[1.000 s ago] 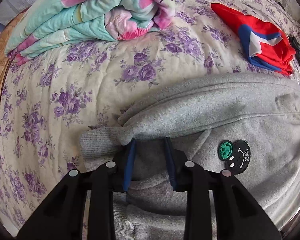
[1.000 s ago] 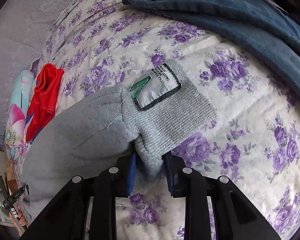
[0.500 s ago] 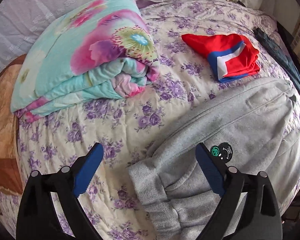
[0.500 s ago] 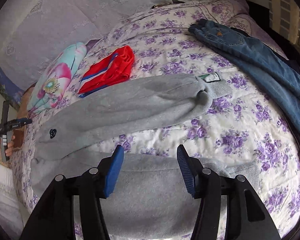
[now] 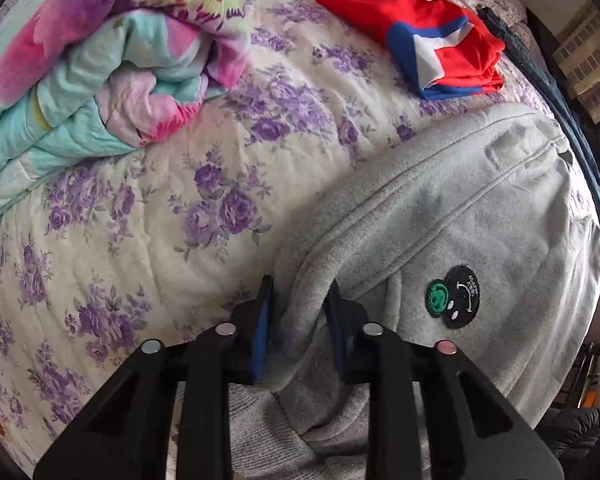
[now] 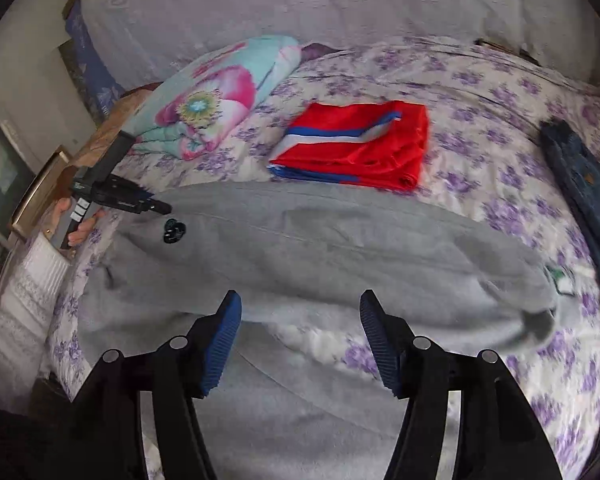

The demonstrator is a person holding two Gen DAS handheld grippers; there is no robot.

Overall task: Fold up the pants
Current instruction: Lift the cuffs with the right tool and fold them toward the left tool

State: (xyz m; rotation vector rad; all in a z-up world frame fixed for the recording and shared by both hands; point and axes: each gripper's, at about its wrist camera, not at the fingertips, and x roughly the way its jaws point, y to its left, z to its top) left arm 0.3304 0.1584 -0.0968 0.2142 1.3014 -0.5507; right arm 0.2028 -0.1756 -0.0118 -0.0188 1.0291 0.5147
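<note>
Left tongs [image 5: 298, 312] are closing on fleecy grey pants [image 5: 460, 220]; right tongs [image 6: 300, 320], ribbed-padded, are opening, empty.

Soft daylight, fisheye-bent dark edges; right wrist view smeared by motion.

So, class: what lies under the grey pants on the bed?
Under the grey pants you see the floral bedspread showing all around them and through the gap between the two legs. Whatever sits directly beneath the fabric is covered and cannot be seen.
</note>
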